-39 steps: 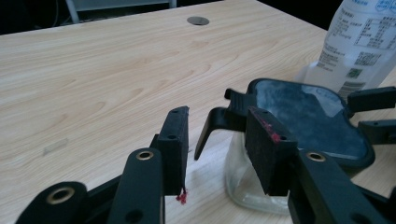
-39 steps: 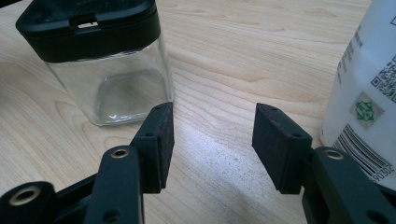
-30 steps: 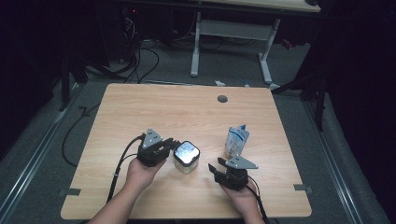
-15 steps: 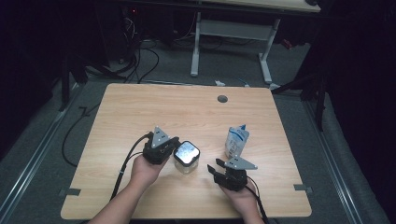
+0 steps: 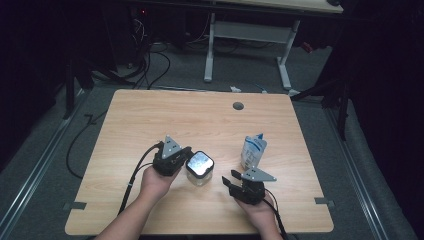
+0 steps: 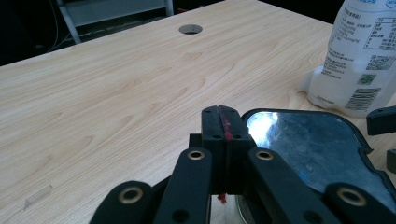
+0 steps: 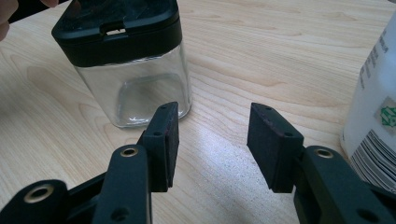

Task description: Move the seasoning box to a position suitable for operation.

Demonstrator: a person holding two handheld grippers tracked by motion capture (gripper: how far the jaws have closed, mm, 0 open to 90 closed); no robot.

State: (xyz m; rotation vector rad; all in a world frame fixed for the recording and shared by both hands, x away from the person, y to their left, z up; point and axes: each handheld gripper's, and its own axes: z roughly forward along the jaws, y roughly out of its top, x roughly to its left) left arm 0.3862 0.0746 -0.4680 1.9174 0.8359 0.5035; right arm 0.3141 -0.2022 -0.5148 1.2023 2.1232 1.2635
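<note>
A square clear glass jar [image 5: 199,168] with a black, shiny-topped lid stands near the front middle of the wooden table [image 5: 200,120]. My left gripper [image 5: 184,156] is at the jar's left side with its jaws pressed together and nothing between them. In the left gripper view the left gripper [image 6: 223,125] is beside and above the lid [image 6: 308,154]. A white printed pouch [image 5: 253,151] stands upright to the right of the jar. My right gripper [image 5: 231,181] sits in front of the pouch. In the right gripper view the right gripper [image 7: 212,135] is open, facing the jar [image 7: 126,60], with the pouch [image 7: 378,107] at the right.
A round cable hole [image 5: 238,105] lies near the table's far edge. Behind the table stands a white desk frame [image 5: 245,45] with cables on the floor. The back half and left side of the tabletop are bare wood.
My left gripper has shifted slightly right, closer to the jar. The right gripper, jar and pouch have stayed in place.
</note>
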